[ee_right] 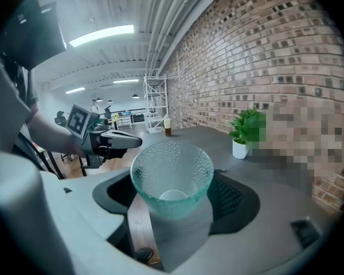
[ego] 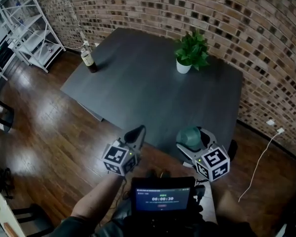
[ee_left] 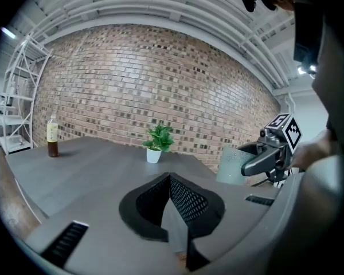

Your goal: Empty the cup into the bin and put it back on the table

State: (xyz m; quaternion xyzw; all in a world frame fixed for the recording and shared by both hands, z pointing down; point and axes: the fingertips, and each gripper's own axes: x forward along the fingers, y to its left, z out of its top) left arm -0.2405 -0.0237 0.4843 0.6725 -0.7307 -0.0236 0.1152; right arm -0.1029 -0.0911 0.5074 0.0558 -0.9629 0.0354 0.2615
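The right tongs (ee_right: 173,202) clamp the green dimpled cup (ee_right: 172,176), which looks empty and hangs by the worktop's (ego: 138,88) near edge. The left tongs (ee_left: 171,202) are pressed together on nothing. No bin shows. Emptying seems done; setting down remains. A chest screen (ego: 162,199) reads 00:00:30, and the bottle's (ego: 88,57) label is unreadable.

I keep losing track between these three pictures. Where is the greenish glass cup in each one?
Head view: the cup is low down, right of centre.
Left gripper view: the cup is at mid-height, well right of centre.
Right gripper view: the cup is in the centre, with its open mouth facing the camera.
Shared landmark: the potted plant shows in all three.
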